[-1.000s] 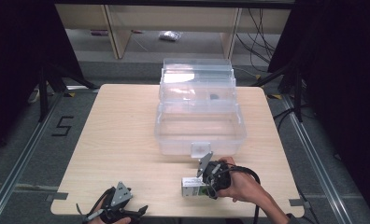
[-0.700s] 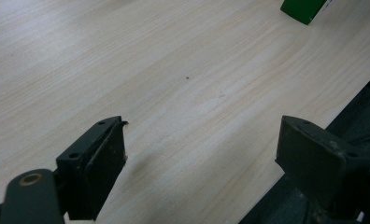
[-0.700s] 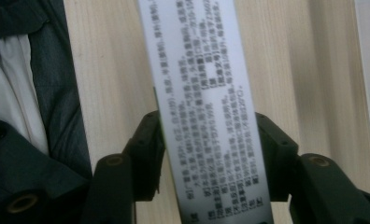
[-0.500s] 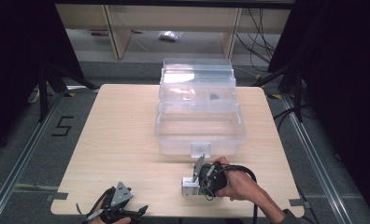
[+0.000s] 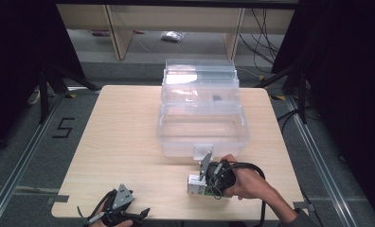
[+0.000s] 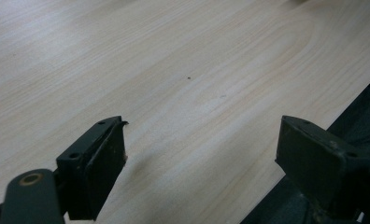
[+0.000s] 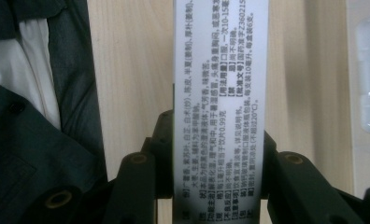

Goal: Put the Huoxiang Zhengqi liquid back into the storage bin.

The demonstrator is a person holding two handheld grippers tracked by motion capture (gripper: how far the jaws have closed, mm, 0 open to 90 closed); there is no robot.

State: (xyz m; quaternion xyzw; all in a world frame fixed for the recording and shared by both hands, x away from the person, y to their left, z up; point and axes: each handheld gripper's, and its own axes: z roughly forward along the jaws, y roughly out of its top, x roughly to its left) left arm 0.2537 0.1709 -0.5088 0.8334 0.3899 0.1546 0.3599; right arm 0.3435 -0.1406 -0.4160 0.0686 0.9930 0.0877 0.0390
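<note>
A small white box (image 5: 194,185) with printed text rests on the wooden table (image 5: 124,142) near its front edge. My right gripper (image 5: 200,183) reaches it from the right, and its jaws have just been closing on it. In the right gripper view the box (image 7: 220,70) stands between the two black jaws, whose pads press its sides; the right gripper (image 7: 219,140) is shut on it. My left gripper (image 5: 140,214) lies at the table's front left edge. Its jaws (image 6: 202,154) stand wide apart over bare wood with nothing between them.
A clear plastic storage box (image 5: 202,144) with its lid (image 5: 200,78) tipped back stands just beyond the right hand, at the middle of the table. Dark floor and metal rails surround the table. A person's dark sleeve shows at the left of the right gripper view.
The right gripper's jaws have closed onto the white box, with the hand shifting only slightly. The left gripper has stayed in place.
</note>
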